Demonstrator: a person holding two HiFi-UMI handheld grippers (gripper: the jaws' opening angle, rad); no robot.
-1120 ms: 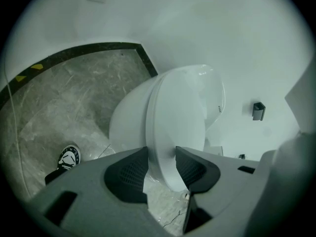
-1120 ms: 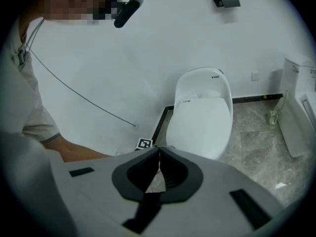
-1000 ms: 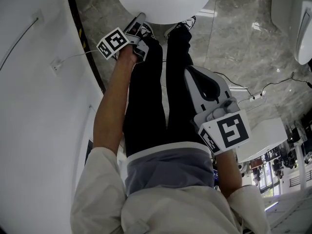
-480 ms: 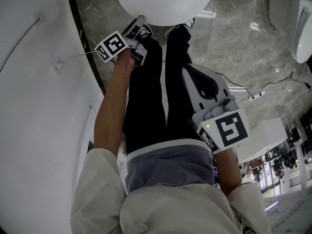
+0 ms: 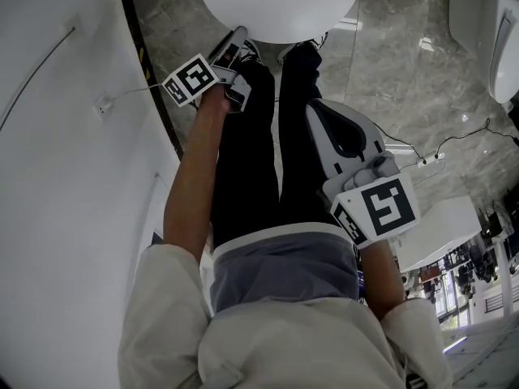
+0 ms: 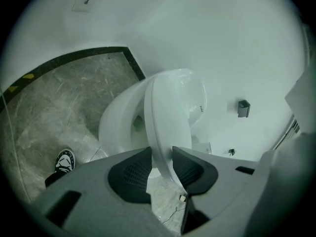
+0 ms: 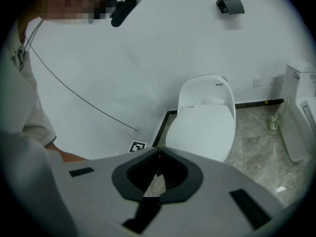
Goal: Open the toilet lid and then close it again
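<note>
The white toilet lid [image 5: 277, 5] is at the top of the head view. My left gripper [image 5: 238, 40] reaches its front rim. In the left gripper view the lid [image 6: 170, 112] stands lifted off the seat and bowl [image 6: 118, 127]. Its rim runs between the two dark pads of the left gripper [image 6: 162, 158], which press on it from both sides after the jaws have just been closing. My right gripper [image 5: 321, 113] hangs by the person's leg, away from the toilet [image 7: 203, 125], and the right gripper [image 7: 157, 150] is shut on nothing.
A white curved wall [image 5: 65, 177] with a thin cable is close on the left. A second toilet [image 5: 504, 47] stands at the far right. Cables and a plug strip [image 5: 428, 159] lie on the marble floor, next to a white stand [image 5: 442, 225]. The person's shoe [image 6: 64, 160] is beside the bowl.
My left gripper has risen a little at the lid's front rim, and the lid looks slightly larger in the head view. The right gripper has stayed where it was.
</note>
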